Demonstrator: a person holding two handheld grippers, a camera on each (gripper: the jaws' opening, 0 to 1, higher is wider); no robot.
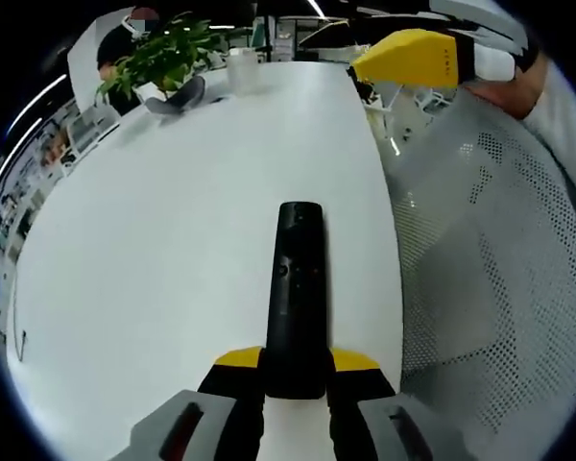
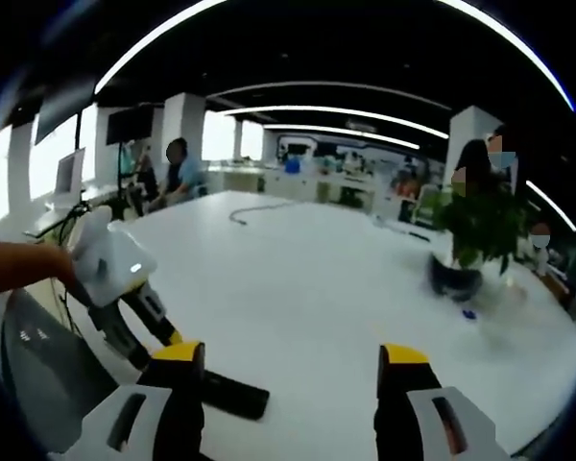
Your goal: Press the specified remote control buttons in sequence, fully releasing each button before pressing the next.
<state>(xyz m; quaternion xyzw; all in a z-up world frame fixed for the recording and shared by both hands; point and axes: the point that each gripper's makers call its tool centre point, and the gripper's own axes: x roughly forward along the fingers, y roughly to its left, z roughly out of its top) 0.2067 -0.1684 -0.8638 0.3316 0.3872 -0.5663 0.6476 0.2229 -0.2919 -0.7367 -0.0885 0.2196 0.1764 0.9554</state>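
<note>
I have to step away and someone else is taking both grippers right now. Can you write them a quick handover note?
Left gripper: shut on the black remote control, holding its near end, buttons facing up, over the white table.
Right gripper: open, empty, above the table with its tips clear of the remote.
Done: remote is gripped and steadied.
Left: no press is under way; work through the button sequence, releasing each fully. Past presses cannot be judged.

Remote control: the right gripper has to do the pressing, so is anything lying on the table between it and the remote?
Nothing visible does. The remote control is held in the left gripper, and bare white table separates it from the open right gripper.
</note>
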